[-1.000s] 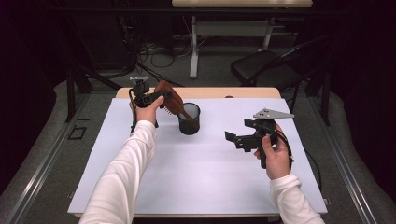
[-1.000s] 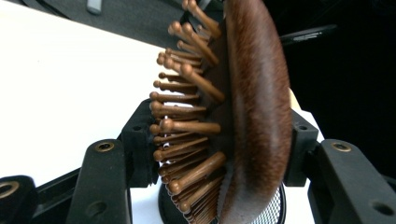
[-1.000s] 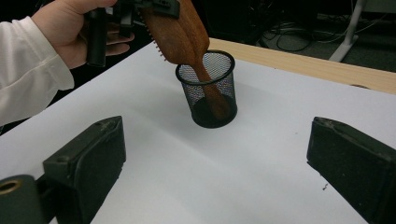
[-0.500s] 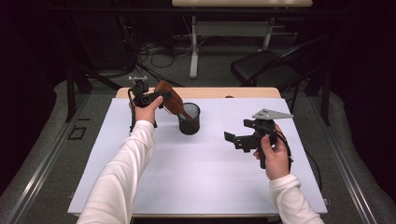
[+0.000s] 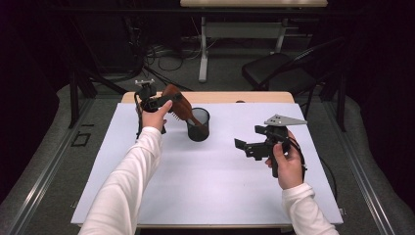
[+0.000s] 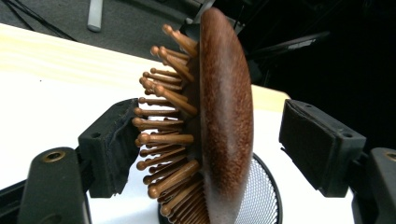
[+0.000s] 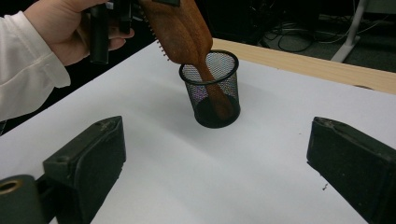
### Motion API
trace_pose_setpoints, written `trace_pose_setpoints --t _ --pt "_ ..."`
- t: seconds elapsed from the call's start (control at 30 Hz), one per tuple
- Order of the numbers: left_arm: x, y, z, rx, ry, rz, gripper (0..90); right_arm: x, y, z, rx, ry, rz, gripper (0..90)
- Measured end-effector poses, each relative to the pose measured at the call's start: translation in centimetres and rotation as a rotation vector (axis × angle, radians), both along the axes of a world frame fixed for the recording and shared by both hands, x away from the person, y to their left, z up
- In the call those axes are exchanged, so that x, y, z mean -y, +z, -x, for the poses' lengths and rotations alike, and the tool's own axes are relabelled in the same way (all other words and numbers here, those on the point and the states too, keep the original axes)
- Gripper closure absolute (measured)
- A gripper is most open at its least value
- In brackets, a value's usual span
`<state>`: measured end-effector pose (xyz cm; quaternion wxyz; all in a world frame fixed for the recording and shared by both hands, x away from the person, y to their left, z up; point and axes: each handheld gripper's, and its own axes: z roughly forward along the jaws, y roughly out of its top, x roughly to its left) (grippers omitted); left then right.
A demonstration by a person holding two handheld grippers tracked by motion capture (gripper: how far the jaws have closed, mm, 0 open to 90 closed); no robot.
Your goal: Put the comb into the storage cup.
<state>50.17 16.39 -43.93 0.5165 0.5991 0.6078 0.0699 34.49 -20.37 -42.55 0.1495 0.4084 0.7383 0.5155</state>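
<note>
Nearest the person, the right gripper [image 5: 247, 147] is hovering over the white table cover [image 5: 215, 196] with its jaws spread wide and nothing between them; in the right gripper view the two pads [image 7: 88, 158] are standing well apart with bare sheet between. Ahead of that claw and a little to its left, the black mesh cup [image 7: 211, 88] is standing upright, well apart from it. Farther out, the left gripper [image 5: 155, 102] is sitting beside the cup, with the wooden paddle hairbrush [image 6: 219, 116] passing between its jaws. In the left gripper view the pads [image 6: 109, 144] are standing off the brush head on both sides: the bristles are nearly touching the left pad, and a plain gap is showing between the smooth back and the right pad, so the claw is looking open and not squeezing. The brush's handle is resting down inside the cup [image 6: 261, 196], and its head is leaning up and out over the rim toward the left claw, so its long axis is running aslant from the cup's floor to between those jaws. The left hand [image 5: 157, 116] is much the nearer; the likely next move is drawing that claw back off the head, clear of the bristles, without tipping the cup.
</note>
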Motion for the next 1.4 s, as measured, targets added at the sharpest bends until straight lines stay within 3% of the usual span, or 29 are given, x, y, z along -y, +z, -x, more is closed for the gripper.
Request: trace_pose_setpoints --t 0.1,1.07,1.4 --pt "-0.3 0.3 0.2 0.004 0.005 0.001 16.2 0.0 0.0 0.1 0.002 -0.002 -0.001 4.4" --pt "-1.5 2.0 1.3 0.048 -0.003 -0.006 8.3 -0.1 0.1 -0.5 0.001 -0.001 0.011 4.4" --pt "-1.2 2.7 1.8 0.08 -0.074 -0.055 0.4 0.0 0.2 -0.2 0.002 -0.013 0.009 4.4"
